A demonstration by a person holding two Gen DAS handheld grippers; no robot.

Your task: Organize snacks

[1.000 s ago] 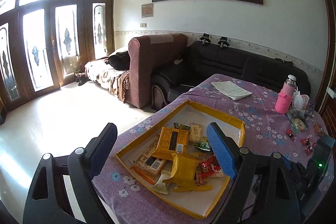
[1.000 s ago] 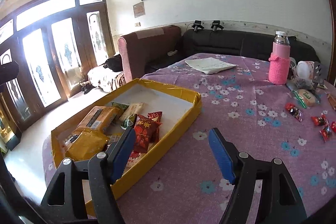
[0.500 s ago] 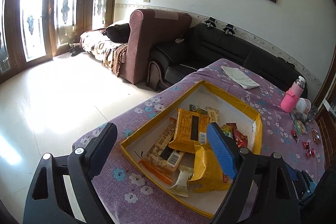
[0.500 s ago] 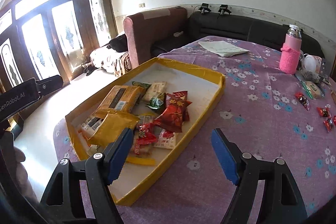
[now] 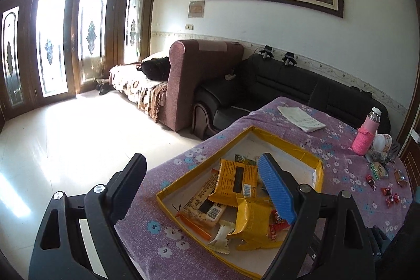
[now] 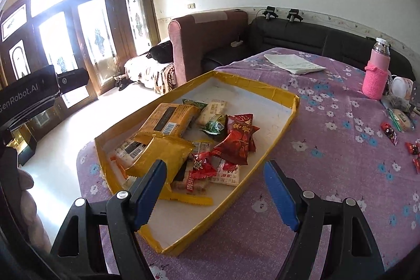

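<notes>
Both grippers' jaws wide, empty

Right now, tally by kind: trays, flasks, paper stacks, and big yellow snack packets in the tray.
yellow tray: 1
pink flask: 1
paper stack: 1
big yellow snack packets: 2
Total: 5

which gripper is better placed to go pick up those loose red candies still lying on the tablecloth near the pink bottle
Probably the right gripper: the red candies lie on its side of the yellow tray, with bare cloth between. The left gripper, also open and empty, sits at the tray's far side.
</notes>
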